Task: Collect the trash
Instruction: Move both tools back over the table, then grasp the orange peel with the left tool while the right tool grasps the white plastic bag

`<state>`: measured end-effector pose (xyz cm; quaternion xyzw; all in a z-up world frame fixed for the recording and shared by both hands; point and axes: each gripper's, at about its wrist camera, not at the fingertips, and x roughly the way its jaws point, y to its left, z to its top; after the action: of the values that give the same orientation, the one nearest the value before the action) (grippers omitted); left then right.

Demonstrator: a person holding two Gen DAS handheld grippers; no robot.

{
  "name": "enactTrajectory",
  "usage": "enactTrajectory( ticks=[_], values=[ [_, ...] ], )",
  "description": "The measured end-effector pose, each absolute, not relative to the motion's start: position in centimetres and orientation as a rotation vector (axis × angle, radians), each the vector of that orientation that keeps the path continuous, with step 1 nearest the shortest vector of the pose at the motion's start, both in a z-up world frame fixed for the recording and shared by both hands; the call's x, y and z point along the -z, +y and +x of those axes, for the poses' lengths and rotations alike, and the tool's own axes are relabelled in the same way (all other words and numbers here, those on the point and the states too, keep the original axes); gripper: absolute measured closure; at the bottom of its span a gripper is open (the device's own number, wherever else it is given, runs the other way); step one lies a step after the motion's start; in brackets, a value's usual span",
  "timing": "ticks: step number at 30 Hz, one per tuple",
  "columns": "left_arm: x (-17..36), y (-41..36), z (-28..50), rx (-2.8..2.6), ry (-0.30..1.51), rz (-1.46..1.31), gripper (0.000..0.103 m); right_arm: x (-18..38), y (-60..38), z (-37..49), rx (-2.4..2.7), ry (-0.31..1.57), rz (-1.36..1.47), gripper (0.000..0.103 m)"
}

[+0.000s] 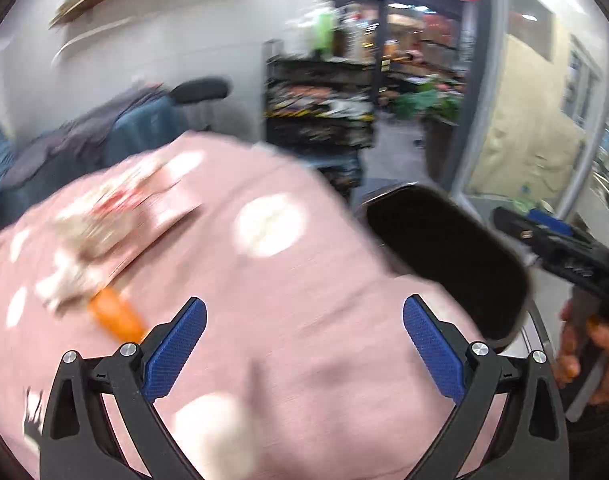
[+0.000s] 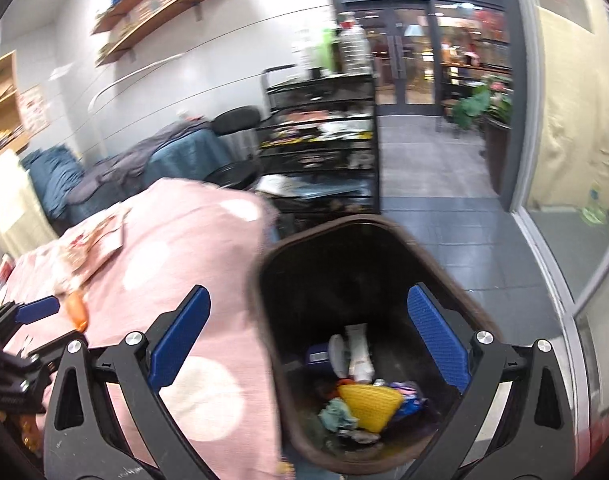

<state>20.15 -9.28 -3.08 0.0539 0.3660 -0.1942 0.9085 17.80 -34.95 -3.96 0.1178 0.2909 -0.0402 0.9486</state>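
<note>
A table under a pink cloth with white dots [image 1: 288, 300] [image 2: 192, 256] carries blurred trash: an orange wrapper [image 1: 118, 316] [image 2: 77, 309] and a heap of paper and packets [image 1: 116, 216] [image 2: 92, 244]. My left gripper [image 1: 304, 346] hovers open over the cloth, nothing between its blue pads; it also shows at the left edge of the right wrist view [image 2: 36, 308]. My right gripper [image 2: 309, 338] hangs open and empty above a dark brown bin [image 2: 264, 280] [image 1: 444, 252] beside the table. Inside the bin lie a yellow wrapper [image 2: 370, 404], a white tube [image 2: 358, 354] and other scraps.
A black wire rack [image 2: 324, 136] full of goods stands behind the table, next to a chair draped with blue and grey clothes [image 2: 176, 152]. Grey tiled floor [image 2: 444, 184] runs to glass doors. A glass partition [image 2: 564, 160] is on the right. A hand [image 1: 596, 364] holds the other gripper's handle.
</note>
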Motion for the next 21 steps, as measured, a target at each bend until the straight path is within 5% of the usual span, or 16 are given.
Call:
enactTrajectory(
  ticks=[12, 21],
  values=[
    [6.0, 1.0, 25.8, 0.214, 0.928, -0.055, 0.008, 2.7, -24.9, 21.7, -0.195, 0.637, 0.120, 0.005],
    [8.3, 1.9, 28.8, 0.200, 1.014, -0.018, 0.047, 1.2, -19.1, 24.8, -0.313, 0.640, 0.060, 0.006]
  ],
)
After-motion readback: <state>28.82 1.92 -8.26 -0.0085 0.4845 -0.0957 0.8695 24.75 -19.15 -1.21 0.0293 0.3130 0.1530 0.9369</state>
